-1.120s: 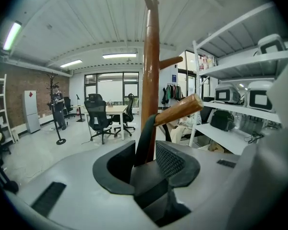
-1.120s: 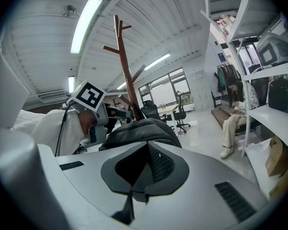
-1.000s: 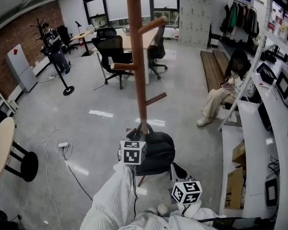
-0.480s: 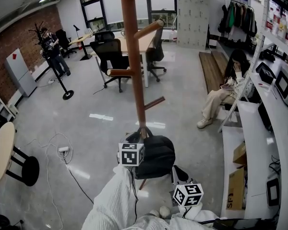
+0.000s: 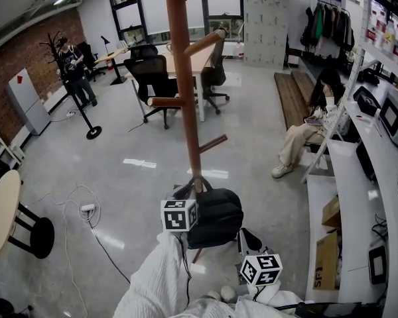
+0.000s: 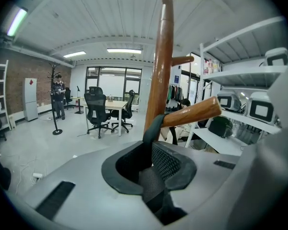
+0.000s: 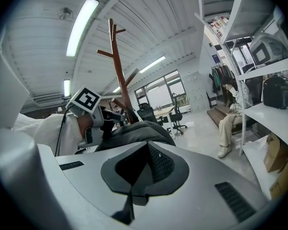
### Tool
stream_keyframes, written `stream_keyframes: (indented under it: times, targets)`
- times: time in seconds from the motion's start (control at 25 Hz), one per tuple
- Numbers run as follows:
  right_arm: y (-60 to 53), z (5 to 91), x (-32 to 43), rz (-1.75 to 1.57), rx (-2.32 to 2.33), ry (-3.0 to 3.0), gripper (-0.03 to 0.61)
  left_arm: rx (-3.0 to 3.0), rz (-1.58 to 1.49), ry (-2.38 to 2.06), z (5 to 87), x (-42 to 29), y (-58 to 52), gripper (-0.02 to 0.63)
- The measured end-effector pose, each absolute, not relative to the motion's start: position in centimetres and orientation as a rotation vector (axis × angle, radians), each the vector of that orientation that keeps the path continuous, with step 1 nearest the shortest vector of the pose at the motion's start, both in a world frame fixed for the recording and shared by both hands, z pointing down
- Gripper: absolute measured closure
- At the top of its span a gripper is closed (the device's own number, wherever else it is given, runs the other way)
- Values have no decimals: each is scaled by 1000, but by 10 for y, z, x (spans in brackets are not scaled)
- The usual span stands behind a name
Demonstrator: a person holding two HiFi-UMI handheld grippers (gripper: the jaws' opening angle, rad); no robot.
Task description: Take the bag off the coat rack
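A black bag (image 5: pixel 215 217) hangs by its strap (image 6: pixel 153 133) from a low peg (image 6: pixel 192 113) of the brown wooden coat rack (image 5: pixel 186 98). My left gripper (image 5: pixel 189 192) is at the bag's top by the pole. In the left gripper view its jaws are closing, and the strap runs down from the peg into my left gripper (image 6: pixel 151 176), pinched between the pads. My right gripper (image 5: pixel 245 240) hovers lower right of the bag, apart from it. In the right gripper view my right gripper (image 7: pixel 134 190) is shut on nothing and faces the bag (image 7: pixel 134 131).
A person sits at the right (image 5: pixel 312 128) beside white shelving (image 5: pixel 358 171) and cardboard boxes (image 5: pixel 325 244). Office chairs (image 5: pixel 152 71) and a desk stand behind the rack. A second rack with a standing person (image 5: pixel 73 65) is far left. A cable (image 5: pixel 86 207) lies on the floor by a round table (image 5: pixel 0 204).
The head view has shifted slightly. My left gripper has stayed at the bag's strap by the pole, and the bag still hangs on the peg. The right gripper has barely moved.
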State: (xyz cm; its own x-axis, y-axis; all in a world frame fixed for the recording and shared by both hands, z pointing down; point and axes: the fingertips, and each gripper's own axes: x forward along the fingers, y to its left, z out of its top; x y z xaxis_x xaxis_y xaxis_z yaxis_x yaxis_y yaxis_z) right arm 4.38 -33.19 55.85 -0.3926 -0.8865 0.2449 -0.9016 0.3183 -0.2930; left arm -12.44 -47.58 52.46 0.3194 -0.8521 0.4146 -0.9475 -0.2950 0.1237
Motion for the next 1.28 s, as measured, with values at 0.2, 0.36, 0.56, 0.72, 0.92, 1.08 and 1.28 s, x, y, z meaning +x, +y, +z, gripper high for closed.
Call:
stream_keyframes:
  times: [0.2, 0.36, 0.56, 0.72, 0.92, 1.08, 1.28]
  targets:
    - [-331, 558, 46, 597, 1713, -2519, 566, 2247, 316, -1590, 520, -123, -472, 569]
    - [-328, 558, 45, 589, 1703, -2523, 566, 2279, 284, -1591, 509, -120, -465, 578]
    - [-325, 558, 41, 592, 1693, -2536, 566, 2291, 242, -1587, 496, -116, -459, 580]
    - [-323, 557, 39, 593, 1687, -2545, 566, 2299, 225, -1597, 489, -117, -455, 581]
    - [-320, 555, 38, 595, 1684, -2554, 566, 2306, 218, -1604, 483, -118, -450, 583]
    - [-318, 555, 36, 594, 1678, -2562, 566, 2311, 211, -1615, 478, -119, -445, 584]
    - [-315, 553, 36, 591, 1671, -2573, 566, 2320, 197, -1631, 470, -120, -438, 584]
